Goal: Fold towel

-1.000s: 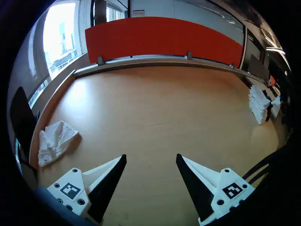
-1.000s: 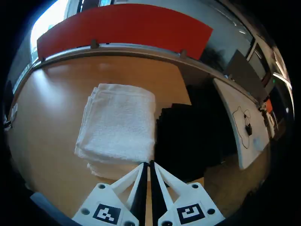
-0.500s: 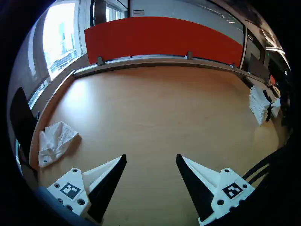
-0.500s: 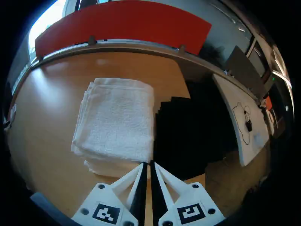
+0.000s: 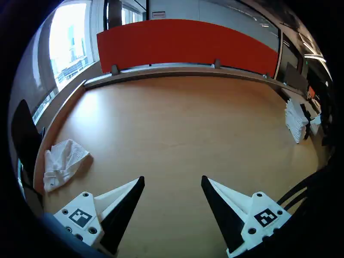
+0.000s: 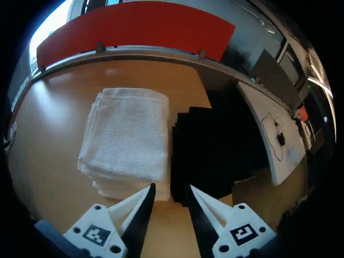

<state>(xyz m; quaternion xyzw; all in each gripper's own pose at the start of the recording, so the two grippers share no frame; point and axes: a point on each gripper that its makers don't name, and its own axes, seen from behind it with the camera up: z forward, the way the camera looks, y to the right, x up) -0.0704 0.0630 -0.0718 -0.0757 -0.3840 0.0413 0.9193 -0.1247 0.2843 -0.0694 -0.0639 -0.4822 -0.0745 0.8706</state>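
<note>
1. Each finger of my two claws carries a square black-and-white marker [image 5: 80,216], a pattern and not lettering. A small sign [image 5: 158,14] on the wall above the red panel [image 5: 185,43] is too small to read.
2. My left gripper [image 5: 172,178] is spread wide above the bare wooden table [image 5: 180,124], holding and touching nothing.
3. My right gripper [image 6: 170,185] is parted only a little, with nothing between its fingers. Its tips hang at the near edge of the folded towel stack [image 6: 124,137]; I cannot tell if they touch it.
4. That stack lies flat, just beside a black pile [image 6: 210,155].
5. In the left gripper view, a crumpled towel [image 5: 62,161] lies near the table's left edge, well apart from the stack.
</note>
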